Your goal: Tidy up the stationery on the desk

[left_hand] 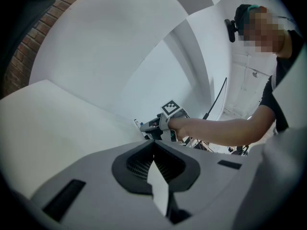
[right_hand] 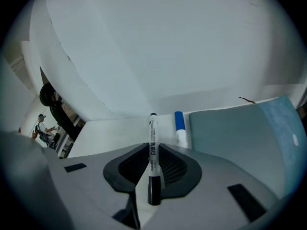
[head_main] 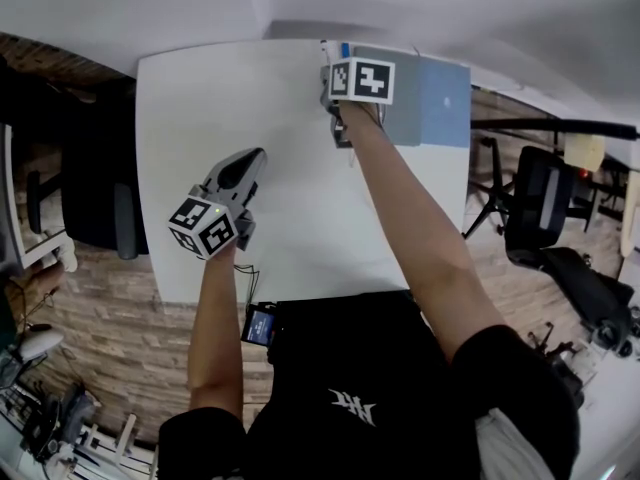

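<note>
Our right gripper [right_hand: 152, 146] has its fingers clenched on a whiteboard marker [right_hand: 152, 163] with a white barrel and a black cap. The capped end lies back toward the gripper's body, and the other end sticks out past the fingertips, pointing down toward the white counter [head_main: 220, 98]. In the head view this gripper is reached out to the counter's far edge, with our arm stretched across the surface.

Just beyond the held marker, a second marker with a blue cap [right_hand: 179, 126] lies flat on the counter. It is right beside the edge of a flat blue-grey cover [right_hand: 240, 138]. We cannot tell whether that cover is a book or a folder. It sits at the counter's far right corner.

Our left gripper [head_main: 250, 160] is over the counter's nearer left part, well apart from the right one. Its fingers are clenched together and grasp nothing. It points roughly level across the counter toward the right gripper.
</note>
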`<state>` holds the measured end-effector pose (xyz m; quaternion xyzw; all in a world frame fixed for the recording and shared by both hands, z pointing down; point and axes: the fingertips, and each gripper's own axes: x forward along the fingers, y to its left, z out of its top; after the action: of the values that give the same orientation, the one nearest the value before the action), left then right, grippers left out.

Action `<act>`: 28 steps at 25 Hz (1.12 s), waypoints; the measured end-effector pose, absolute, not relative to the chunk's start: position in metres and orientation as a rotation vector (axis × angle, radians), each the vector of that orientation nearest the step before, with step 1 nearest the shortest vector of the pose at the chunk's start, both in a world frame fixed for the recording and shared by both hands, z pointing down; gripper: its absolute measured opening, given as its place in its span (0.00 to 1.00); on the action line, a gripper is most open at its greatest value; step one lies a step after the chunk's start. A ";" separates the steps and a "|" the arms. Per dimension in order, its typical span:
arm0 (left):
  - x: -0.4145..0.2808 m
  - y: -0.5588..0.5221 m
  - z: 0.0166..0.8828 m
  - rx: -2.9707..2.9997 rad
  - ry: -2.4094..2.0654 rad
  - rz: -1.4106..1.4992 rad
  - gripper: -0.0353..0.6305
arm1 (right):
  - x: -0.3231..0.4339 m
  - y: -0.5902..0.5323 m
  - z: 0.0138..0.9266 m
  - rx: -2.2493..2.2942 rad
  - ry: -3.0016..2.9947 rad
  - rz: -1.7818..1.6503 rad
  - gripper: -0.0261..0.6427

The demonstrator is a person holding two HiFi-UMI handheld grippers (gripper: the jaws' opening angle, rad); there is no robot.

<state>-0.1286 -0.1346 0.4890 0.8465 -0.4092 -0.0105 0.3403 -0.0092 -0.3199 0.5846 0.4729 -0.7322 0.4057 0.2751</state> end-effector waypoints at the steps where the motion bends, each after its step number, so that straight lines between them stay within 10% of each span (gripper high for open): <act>1: -0.128 -0.135 0.488 2.205 -1.064 -0.029 0.06 | -0.009 -0.318 0.587 1.273 -1.951 1.092 0.17; 28: -0.129 -0.134 0.482 2.211 -1.078 -0.043 0.06 | -0.013 -0.322 0.577 1.288 -1.933 1.072 0.25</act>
<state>-0.1292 -0.1341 0.4819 0.8471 -0.4130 -0.0163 0.3339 -0.0128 -0.3222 0.5774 0.4823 -0.7237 0.4013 0.2873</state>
